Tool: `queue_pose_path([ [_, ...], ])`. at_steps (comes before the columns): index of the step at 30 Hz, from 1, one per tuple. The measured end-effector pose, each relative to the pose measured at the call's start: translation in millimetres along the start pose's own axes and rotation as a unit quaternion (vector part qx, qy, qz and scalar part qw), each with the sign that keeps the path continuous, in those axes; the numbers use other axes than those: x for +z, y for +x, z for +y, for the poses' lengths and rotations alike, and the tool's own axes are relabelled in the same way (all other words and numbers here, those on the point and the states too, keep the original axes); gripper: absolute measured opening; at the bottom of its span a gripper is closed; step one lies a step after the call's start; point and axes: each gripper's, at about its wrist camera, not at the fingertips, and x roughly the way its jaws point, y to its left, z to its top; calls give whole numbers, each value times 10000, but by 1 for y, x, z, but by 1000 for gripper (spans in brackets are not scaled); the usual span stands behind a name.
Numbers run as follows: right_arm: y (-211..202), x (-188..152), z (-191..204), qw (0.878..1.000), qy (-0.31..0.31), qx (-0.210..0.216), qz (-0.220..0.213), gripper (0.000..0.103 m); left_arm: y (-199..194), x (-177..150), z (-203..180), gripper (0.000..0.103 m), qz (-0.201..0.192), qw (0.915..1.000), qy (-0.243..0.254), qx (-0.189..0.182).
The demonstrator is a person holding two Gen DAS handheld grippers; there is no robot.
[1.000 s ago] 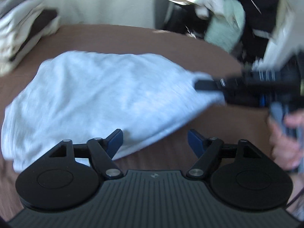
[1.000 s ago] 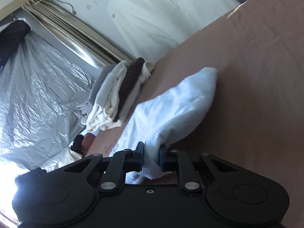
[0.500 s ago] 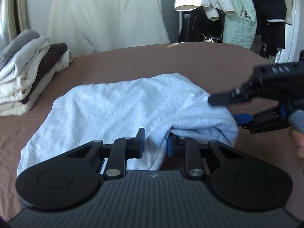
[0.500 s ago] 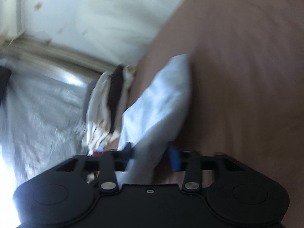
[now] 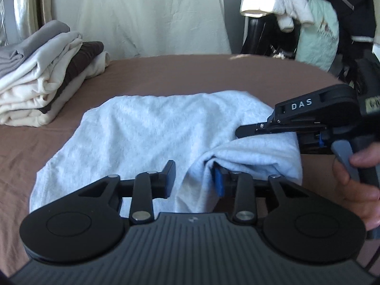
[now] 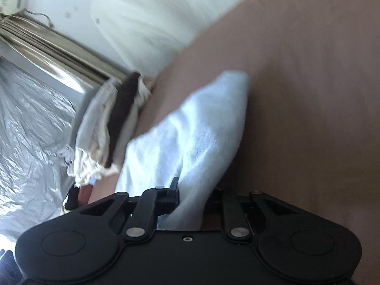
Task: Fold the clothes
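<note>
- Pale blue garment (image 5: 147,128) lies on the brown bed surface (image 5: 190,71), mostly flat toward the left, bunched into a raised fold at its near right corner.
- Left gripper (image 5: 193,178): jaws parted, blue pads visible on both fingers. A ridge of the garment's fold sits in the gap and covers the top of the right pad; the left pad stands clear of the cloth, so nothing is clamped.
- Right gripper (image 5: 239,133) enters the left wrist view from the right, lettered "DAS" on its side, lying over the top of the bunched fold. A hand (image 5: 356,185) grips its handle, one finger on the grey trigger.
- Right wrist view (blurred): the right gripper (image 6: 194,190) has its jaws parted – a strip of the same garment (image 6: 190,130) runs down between the fingers. The left finger touches the cloth; whether the right one does, I cannot tell. No firm pinch visible.
- Stack of folded clothes (image 5: 42,76) – grey, cream and dark brown layers – sits on the bed at far left, well apart from the garment's nearest edge.
- Background: cream sheet (image 5: 152,14) hanging on the wall behind the bed; hanging clothes (image 5: 315,11) at upper right; curtain (image 5: 28,4) at upper left.
- Right wrist view also shows crinkled silver plastic sheeting (image 6: 30,128) at the left.
</note>
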Motion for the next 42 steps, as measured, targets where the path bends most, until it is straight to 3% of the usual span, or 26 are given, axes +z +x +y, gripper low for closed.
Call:
queue_pose_path([
  [3, -12, 1, 7, 9996, -6, -3, -267, 13, -5, 0, -7, 21, -212, 9997, 113, -73],
  [7, -26, -2, 11, 9990, -14, -184, -399, 12, -3, -5, -16, 19, -190, 9992, 359, -1],
  [13, -55, -3, 10, 9973, -71, -301, -669, 12, -22, -3, -25, 19, -422, 9966, 639, -314],
  [19, -60, 5, 2, 9989, -264, -207, -332, 12, -12, -5, -19, 19, -214, 9980, 571, -134],
  [25, -39, 11, -8, 9990, -167, -354, 215, 37, -3, -8, -2, 19, -22, 9993, 363, -48],
  [26, -39, 8, -12, 9992, -121, -322, 218, 51, -2, -8, -2, 19, -32, 9993, 354, -69],
  [27, -38, 6, -16, 9992, -55, -320, 239, 57, -1, -7, -2, 19, -77, 9993, 351, -107],
  [31, -27, 9, -26, 9984, -35, -312, 461, 57, 1, -7, -7, 19, -243, 9987, 433, -149],
  [40, -4, 32, -24, 9985, -268, -232, 426, 58, 17, -10, 0, 23, -39, 9987, 467, -222],
  [42, -2, 33, -24, 9983, -378, -256, 365, 52, 22, -9, 2, 23, 64, 9990, 360, -262],
])
